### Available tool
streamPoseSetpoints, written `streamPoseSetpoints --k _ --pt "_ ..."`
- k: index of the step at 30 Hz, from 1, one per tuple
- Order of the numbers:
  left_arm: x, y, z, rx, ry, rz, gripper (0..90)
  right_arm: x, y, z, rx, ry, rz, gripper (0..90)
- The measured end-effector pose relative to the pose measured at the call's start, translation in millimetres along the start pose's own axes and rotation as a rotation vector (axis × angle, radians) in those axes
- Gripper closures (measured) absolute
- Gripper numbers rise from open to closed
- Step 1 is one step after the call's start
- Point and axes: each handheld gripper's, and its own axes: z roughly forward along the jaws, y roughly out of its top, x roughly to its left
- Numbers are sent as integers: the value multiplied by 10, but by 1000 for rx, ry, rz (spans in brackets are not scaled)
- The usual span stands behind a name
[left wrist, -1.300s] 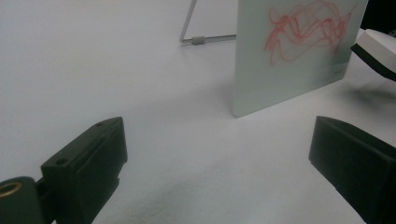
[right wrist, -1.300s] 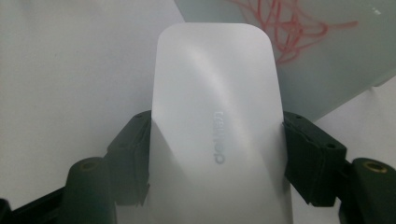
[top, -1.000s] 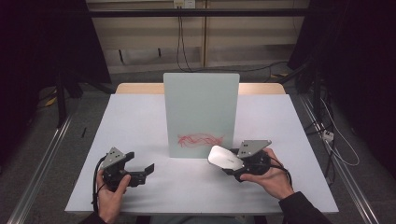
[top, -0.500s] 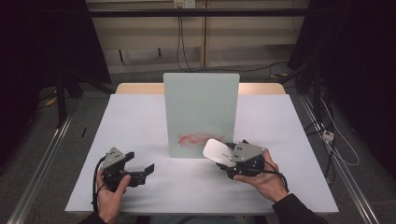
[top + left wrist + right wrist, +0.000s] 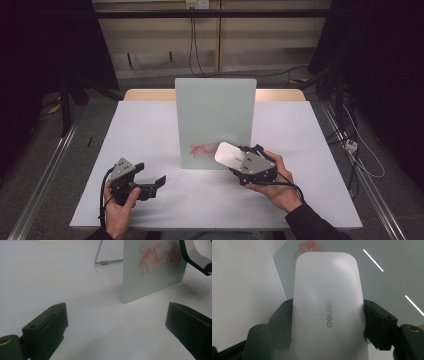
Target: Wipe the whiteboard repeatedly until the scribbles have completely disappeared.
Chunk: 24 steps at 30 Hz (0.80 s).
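Observation:
A pale green board (image 5: 215, 110) stands upright at the table's middle, with a red scribble (image 5: 200, 149) near its bottom edge. My right gripper (image 5: 238, 159) is shut on a white "deli" eraser (image 5: 227, 152), whose front end is at the scribble's right end; whether it touches the board I cannot tell. In the right gripper view the eraser (image 5: 327, 302) sits between both jaws, with the scribble (image 5: 309, 246) just beyond its tip. My left gripper (image 5: 159, 182) rests open on the table, left of the board. In the left gripper view its jaws stand wide apart before the board (image 5: 150, 282).
The white table (image 5: 150, 125) has free room on both sides of the board. A thin wire stand (image 5: 100, 255) props the board from behind. Cables trail off the table's right side (image 5: 350, 145).
My right gripper has carried the eraser left and up, from the board's lower right to the scribble's right end. The left gripper has not moved.

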Motion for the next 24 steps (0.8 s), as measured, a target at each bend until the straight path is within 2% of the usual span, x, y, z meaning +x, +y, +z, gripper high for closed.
streamPoseSetpoints --k 8,11,14,24 --pt "3 -1 3 1 -3 0 42 -44 76 66 -15 -30 -16 314" --pt "1 0 1 1 -2 1 42 -58 118 83 -18 -59 -32 314" --pt "1 -1 4 1 -2 0 42 -64 116 113 -26 -60 -15 314" --pt "-2 -2 8 4 -8 0 42 -36 114 162 7 -71 -48 314"
